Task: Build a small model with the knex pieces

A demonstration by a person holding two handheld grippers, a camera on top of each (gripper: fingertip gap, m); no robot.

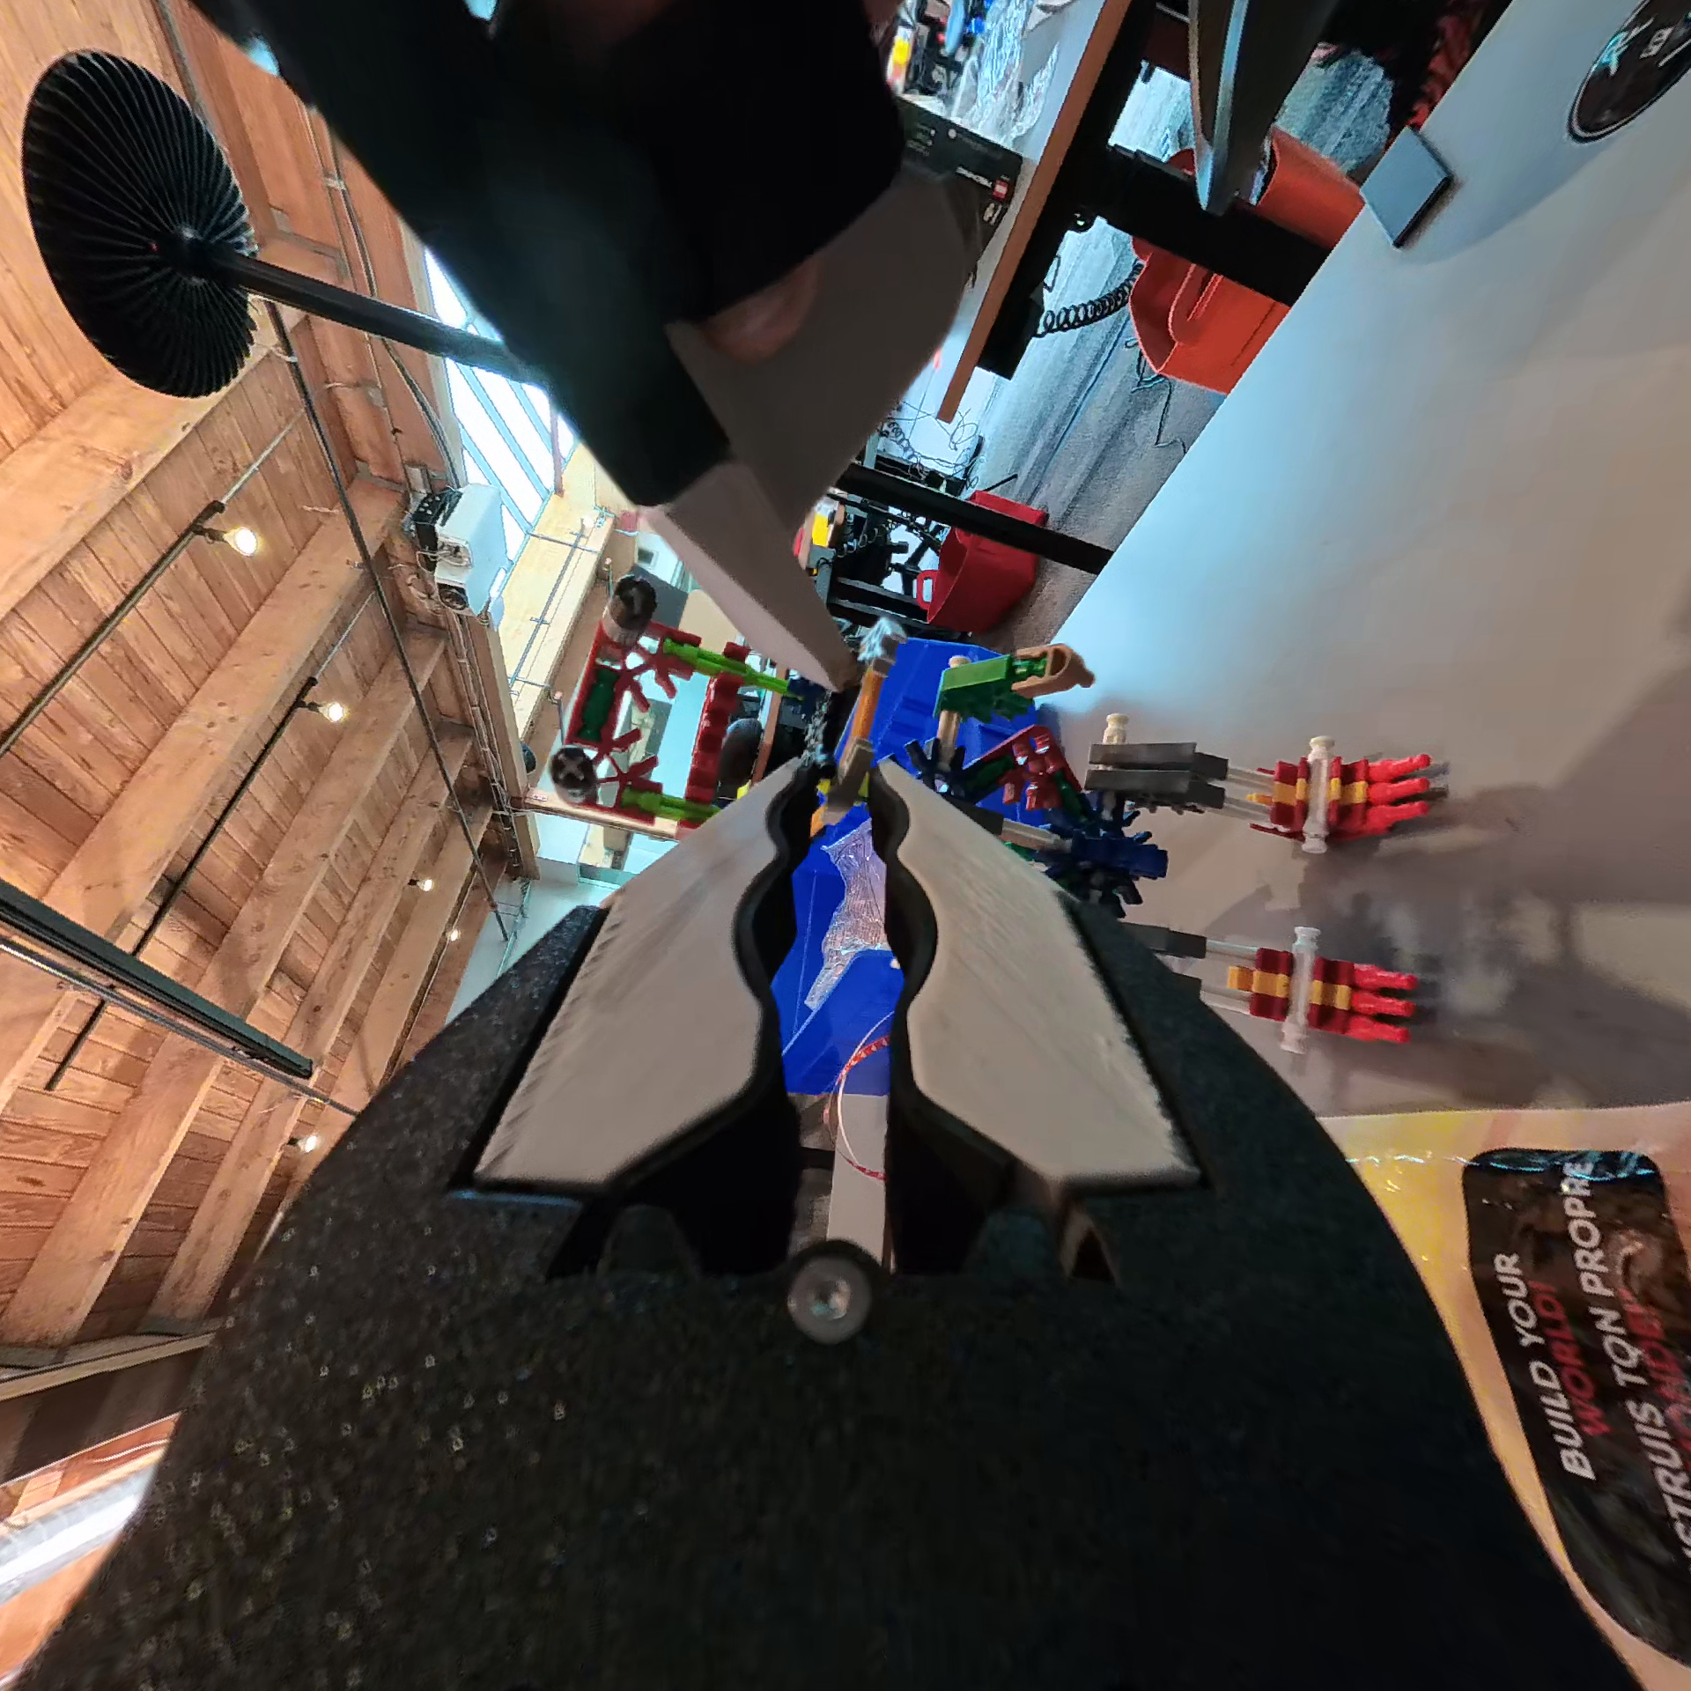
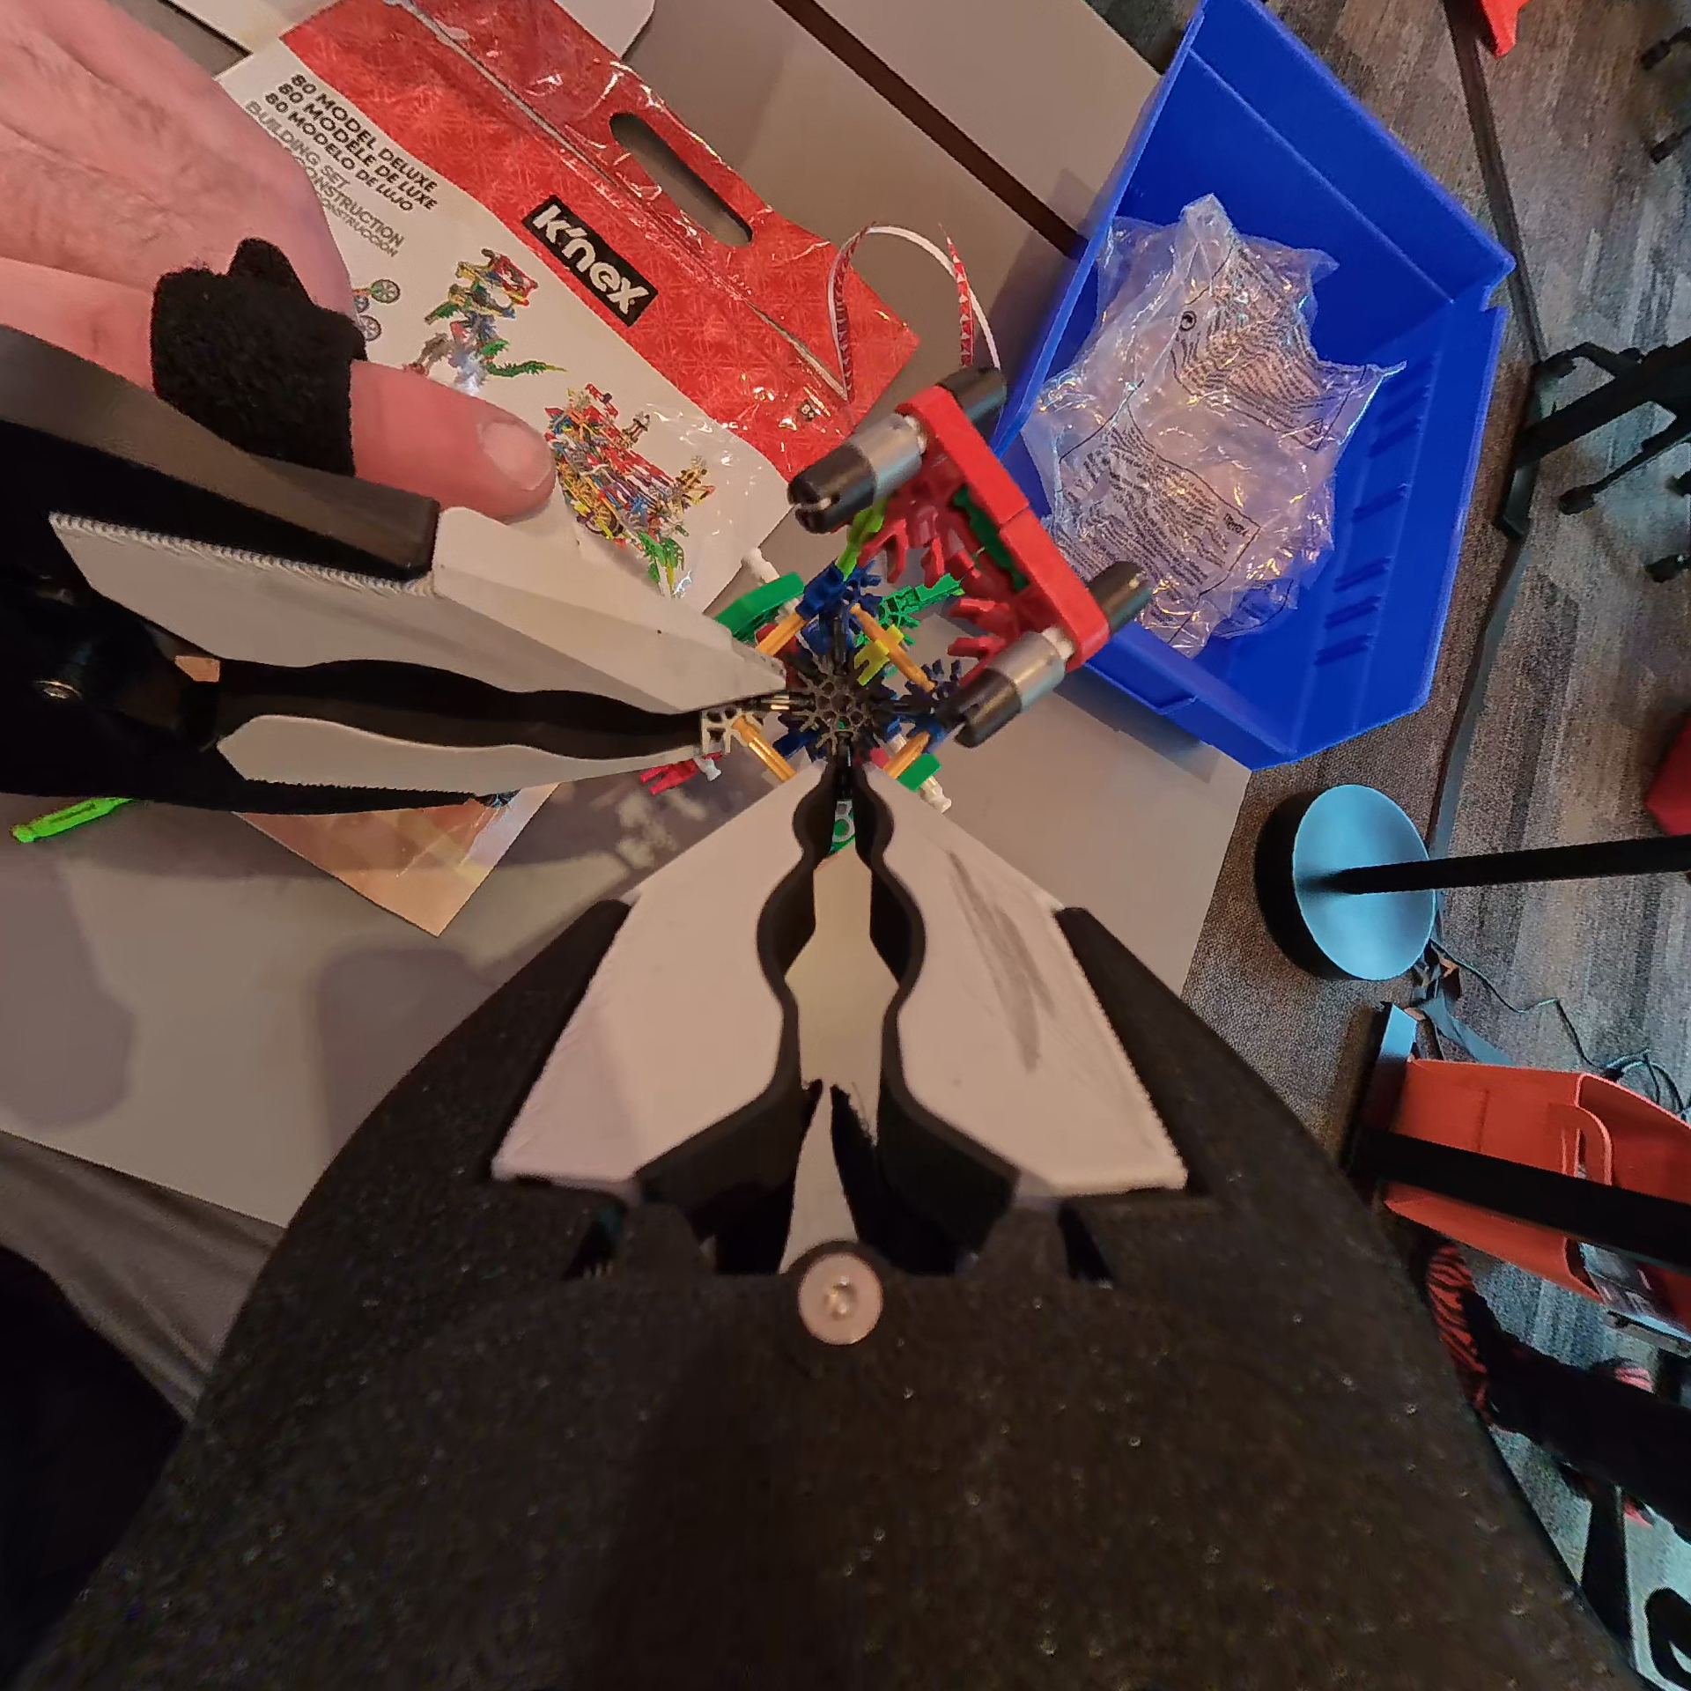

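A toy construction model [image 2: 961,558] of red frames, green and blue connectors, yellow rods and grey-black wheels hangs in the air between both grippers. My right gripper [image 2: 840,785] is shut on the model's black snowflake hub [image 2: 834,706] from below. My left gripper [image 1: 844,782] is shut on a small grey connector [image 1: 853,770] at the end of an orange rod [image 1: 869,705]. It enters the right wrist view [image 2: 732,725] from the left, with a person's hand [image 2: 183,183] on it. The right gripper's finger [image 1: 805,631] reaches down from above in the left wrist view, beside the wheeled frame [image 1: 640,723].
A blue bin [image 2: 1427,302] with a clear plastic bag [image 2: 1190,412] sits at the grey table's [image 2: 229,1007] edge. A red and white building set box [image 2: 549,274] lies behind. Two red, yellow and grey sub-assemblies [image 1: 1327,791] [image 1: 1318,993] and blue connectors [image 1: 1098,851] lie on the table. A round stand base [image 2: 1345,878] stands on the floor. My left and right fingertips are right by each other.
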